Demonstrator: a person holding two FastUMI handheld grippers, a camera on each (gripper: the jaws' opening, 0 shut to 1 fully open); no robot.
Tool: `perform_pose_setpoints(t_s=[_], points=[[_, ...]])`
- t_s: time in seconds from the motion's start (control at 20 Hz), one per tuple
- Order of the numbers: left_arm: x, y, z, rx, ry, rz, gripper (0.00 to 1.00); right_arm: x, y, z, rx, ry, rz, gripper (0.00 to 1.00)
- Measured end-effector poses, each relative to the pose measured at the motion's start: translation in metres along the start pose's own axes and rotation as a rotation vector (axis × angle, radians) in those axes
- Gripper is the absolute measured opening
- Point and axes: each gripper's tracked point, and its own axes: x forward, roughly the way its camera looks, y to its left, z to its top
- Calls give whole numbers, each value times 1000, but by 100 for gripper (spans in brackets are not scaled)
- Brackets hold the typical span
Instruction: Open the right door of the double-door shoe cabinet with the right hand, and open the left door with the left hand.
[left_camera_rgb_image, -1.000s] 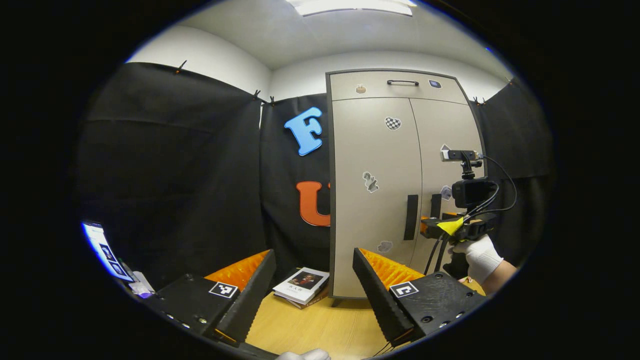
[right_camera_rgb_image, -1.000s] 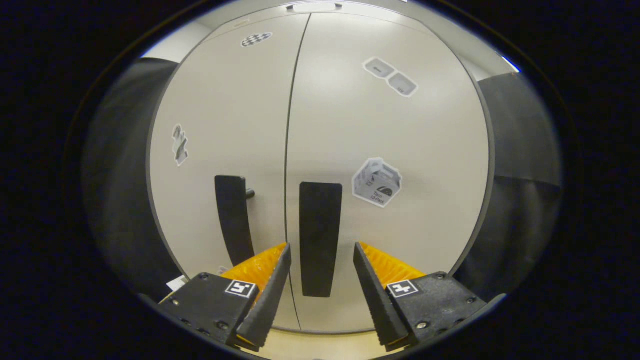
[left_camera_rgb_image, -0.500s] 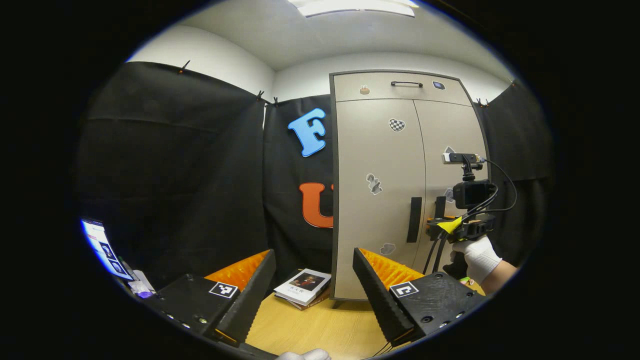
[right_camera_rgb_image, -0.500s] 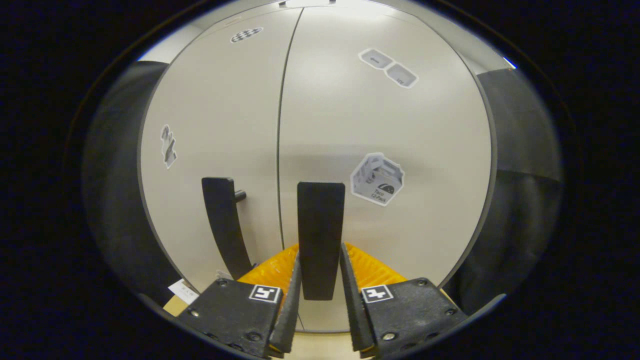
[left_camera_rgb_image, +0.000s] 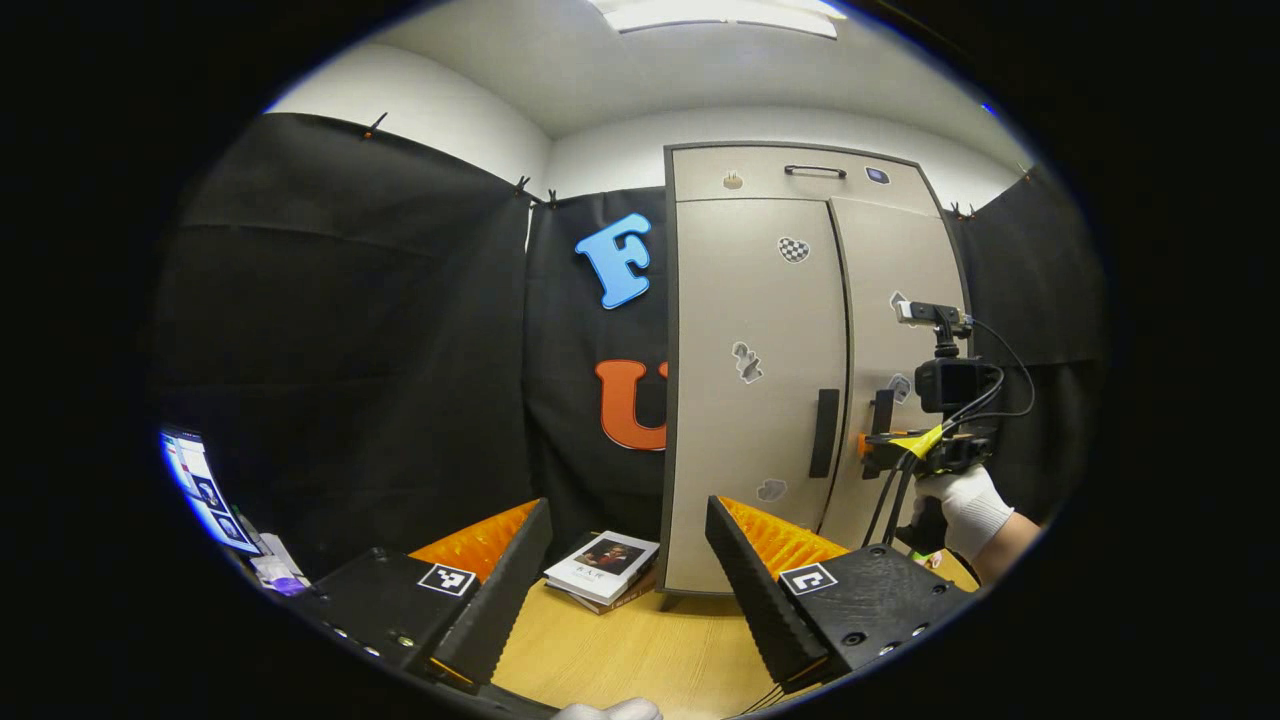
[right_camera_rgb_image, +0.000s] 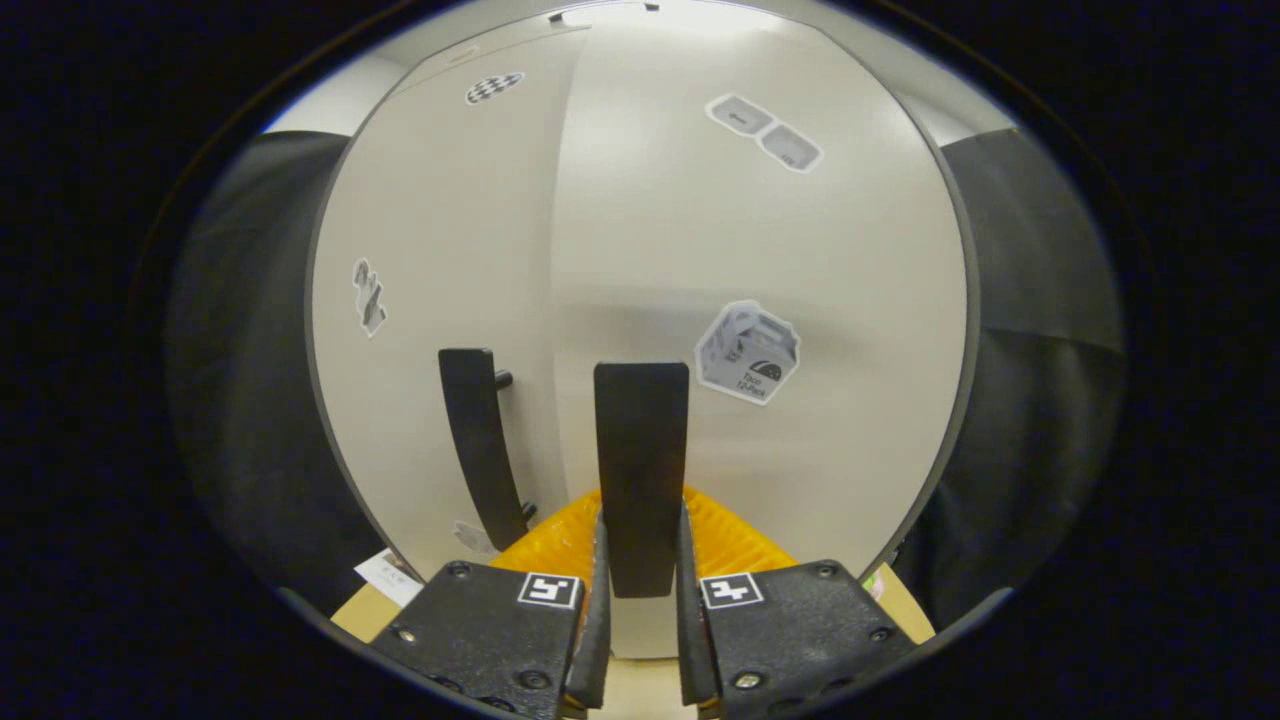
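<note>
Shoe cabinet (left_camera_rgb_image: 760, 400), centre-right of frame: stiff hinged panels, probably light. Right gripper (right_camera_rgb_image: 640, 600) clamped on right door handle (right_camera_rgb_image: 641, 470), lower centre. Left gripper (left_camera_rgb_image: 620, 560) gaped wide, empty; left door handle (left_camera_rgb_image: 826, 432) untouched.

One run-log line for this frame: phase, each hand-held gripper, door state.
phase: right door pull | right hand-held gripper: shut on right door handle | left hand-held gripper: open, short of left door handle | right door: ajar | left door: closed
</note>
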Motion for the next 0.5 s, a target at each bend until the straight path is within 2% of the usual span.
perform_pose_setpoints(t_s=[0.35, 0.5], points=[[-10, -1, -9, -14, -3, -62, 94, -51, -18, -12, 3, 10, 7, 31], [-14, -1, -9, -15, -5, -81, 94, -77, -33, -16, 16, 6, -5, 27]])
